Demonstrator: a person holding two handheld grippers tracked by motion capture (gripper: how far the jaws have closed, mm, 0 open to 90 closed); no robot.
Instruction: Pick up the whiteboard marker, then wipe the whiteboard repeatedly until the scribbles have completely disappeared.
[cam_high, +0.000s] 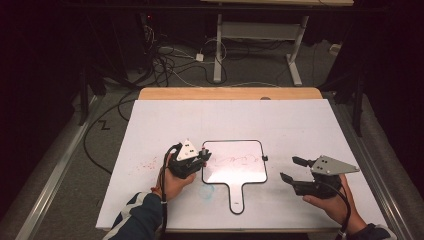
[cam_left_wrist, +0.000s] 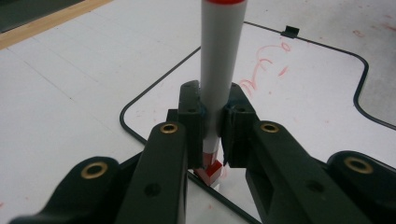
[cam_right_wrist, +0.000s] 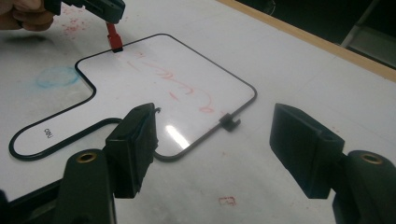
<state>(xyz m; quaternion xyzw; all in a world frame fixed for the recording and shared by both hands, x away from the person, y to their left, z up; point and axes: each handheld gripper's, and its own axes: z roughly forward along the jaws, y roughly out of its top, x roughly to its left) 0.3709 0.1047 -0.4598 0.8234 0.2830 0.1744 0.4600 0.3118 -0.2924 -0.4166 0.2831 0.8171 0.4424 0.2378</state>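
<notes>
Now | left gripper (cam_high: 202, 156) fingers clamped on marker (cam_left_wrist: 219, 70), tip at whiteboard (cam_high: 235, 172) left edge, for writing | right gripper (cam_high: 292, 170) fingers apart, empty, waiting beside board near tabletop's front edge

Bright table, dark surroundings, mild glare
</notes>
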